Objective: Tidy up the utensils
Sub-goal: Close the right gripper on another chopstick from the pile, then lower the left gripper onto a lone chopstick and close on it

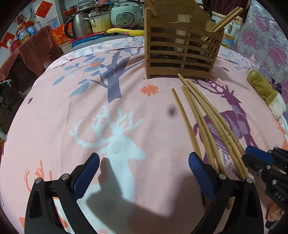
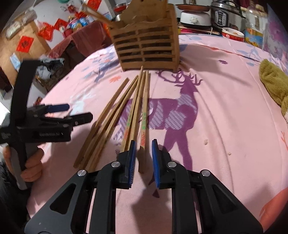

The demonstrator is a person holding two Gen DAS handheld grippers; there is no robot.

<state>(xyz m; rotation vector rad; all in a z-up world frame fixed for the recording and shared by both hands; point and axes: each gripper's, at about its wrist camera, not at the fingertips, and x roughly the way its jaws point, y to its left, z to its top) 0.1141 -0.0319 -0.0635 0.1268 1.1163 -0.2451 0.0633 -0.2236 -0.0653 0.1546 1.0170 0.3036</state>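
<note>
Several wooden chopsticks (image 1: 203,118) lie on the pink deer-print cloth (image 1: 126,115), fanned out in front of a slatted wooden utensil holder (image 1: 181,52) that has a few chopsticks standing in it. My left gripper (image 1: 144,172) is open and empty over the white deer, left of the chopsticks. In the right wrist view the chopsticks (image 2: 126,115) point toward the holder (image 2: 145,45). My right gripper (image 2: 143,156) is open, its blue pads either side of the near end of one printed chopstick (image 2: 144,126). The left gripper shows at the left (image 2: 72,115).
A green and white plush glove (image 1: 264,93) lies at the right edge of the cloth. Behind the table stand a kettle (image 1: 79,25), a rice cooker (image 1: 126,14), a yellow utensil (image 1: 126,31) and jars. Red decorations and a covered box are at the left.
</note>
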